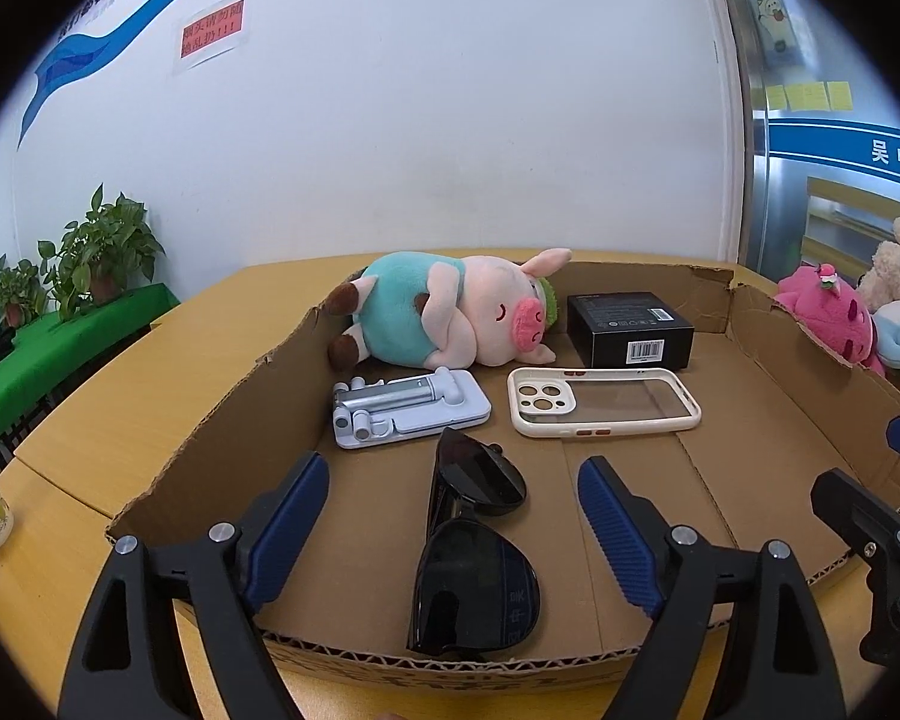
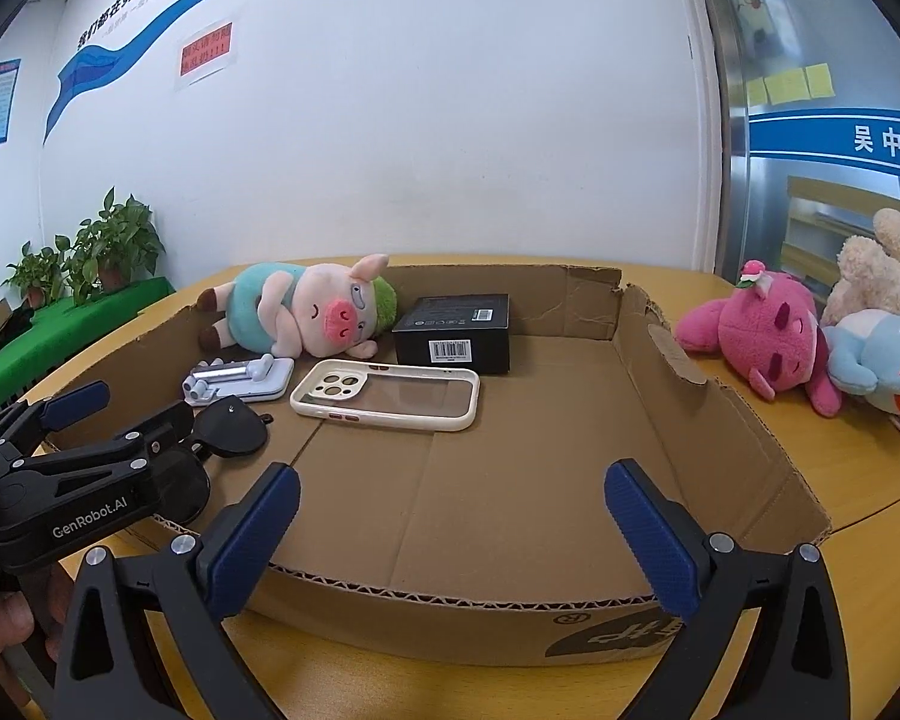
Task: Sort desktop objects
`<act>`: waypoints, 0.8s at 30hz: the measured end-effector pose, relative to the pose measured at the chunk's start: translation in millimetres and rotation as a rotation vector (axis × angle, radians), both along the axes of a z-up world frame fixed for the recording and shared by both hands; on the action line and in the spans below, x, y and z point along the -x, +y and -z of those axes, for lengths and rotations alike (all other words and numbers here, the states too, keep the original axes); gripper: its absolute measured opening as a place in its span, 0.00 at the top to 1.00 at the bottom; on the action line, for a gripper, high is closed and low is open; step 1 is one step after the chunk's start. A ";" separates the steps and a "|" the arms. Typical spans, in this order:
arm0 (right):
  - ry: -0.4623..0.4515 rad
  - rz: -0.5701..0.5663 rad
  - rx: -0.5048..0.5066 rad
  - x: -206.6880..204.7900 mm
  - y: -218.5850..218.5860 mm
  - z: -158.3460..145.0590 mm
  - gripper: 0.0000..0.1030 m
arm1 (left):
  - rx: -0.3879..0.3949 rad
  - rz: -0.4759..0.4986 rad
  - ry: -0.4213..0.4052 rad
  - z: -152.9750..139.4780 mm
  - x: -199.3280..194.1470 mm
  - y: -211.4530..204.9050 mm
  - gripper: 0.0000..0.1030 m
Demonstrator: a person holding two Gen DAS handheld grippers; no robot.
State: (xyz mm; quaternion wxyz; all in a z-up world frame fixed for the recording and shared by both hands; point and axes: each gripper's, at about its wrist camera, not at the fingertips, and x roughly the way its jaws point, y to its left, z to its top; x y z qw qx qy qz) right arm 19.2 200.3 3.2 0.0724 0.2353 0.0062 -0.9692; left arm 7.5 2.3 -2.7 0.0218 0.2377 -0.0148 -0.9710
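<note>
The left tool [image 1: 453, 519] is held with its jaws wide apart over the near edge of the cardboard tray [image 1: 222, 438]; nothing is clamped. The folded sunglasses [image 1: 474, 540] lie flat on the tray floor between the two blue pads [image 1: 618, 534], not touched by either so far as can be judged. The right tool [image 2: 450, 534] is likewise spread apart and empty, aimed at the bare right half of the tray.

From the sunglasses, the phone stand [image 1: 405, 408] lies at 11 o'clock, the phone case [image 1: 600, 402] at 1 o'clock, the pig plush [image 1: 450, 312] at 12 o'clock against the far wall, and the black box [image 1: 630, 330] just beside the pig's snout. Outside the tray, on the counter [image 2: 810, 462] at 2 o'clock in the right wrist view, a pink plush [image 2: 762, 336], a blue plush [image 2: 876, 360] and a beige plush [image 2: 876, 270] are heaped together.

The sunglasses are judged light, rigid and glossy, with lenses liable to scratching and slipping under the pads. A hold across the frame at the bridge or along the folded temples is advised, with modest pressure. The pig plush is judged soft and light; a pinch at the body would be tolerated. The phone case is judged thin and flexible, best taken by one long rim.

Whether the sunglasses are already in their final place cannot be told.
</note>
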 end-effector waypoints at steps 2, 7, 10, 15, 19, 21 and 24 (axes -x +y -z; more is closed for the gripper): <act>0.000 0.000 0.000 0.0 0.1 0.2 0.00 | 0.000 0.000 0.000 -0.2 -0.4 -0.4 0.17; -0.001 0.002 -0.002 0.0 0.0 0.1 0.00 | 0.000 0.001 -0.001 0.0 0.0 -0.3 0.17; -0.002 0.004 -0.003 0.6 0.2 -1.4 0.00 | 0.000 0.001 -0.001 0.0 0.0 -0.4 0.17; -0.002 0.003 -0.004 1.1 0.4 -1.4 0.00 | 0.000 0.002 -0.001 -0.1 -0.1 -0.5 0.17; -0.002 0.002 -0.003 1.1 0.5 -1.3 0.00 | 0.000 0.002 -0.001 -0.3 -0.4 -0.8 0.17; -0.002 0.002 -0.003 1.1 0.5 -1.3 0.00 | 0.000 0.002 -0.001 -0.4 -0.4 -0.9 0.17; -0.002 0.002 -0.003 1.0 0.5 -1.2 0.00 | 0.000 0.002 -0.001 -0.2 -0.2 -0.8 0.17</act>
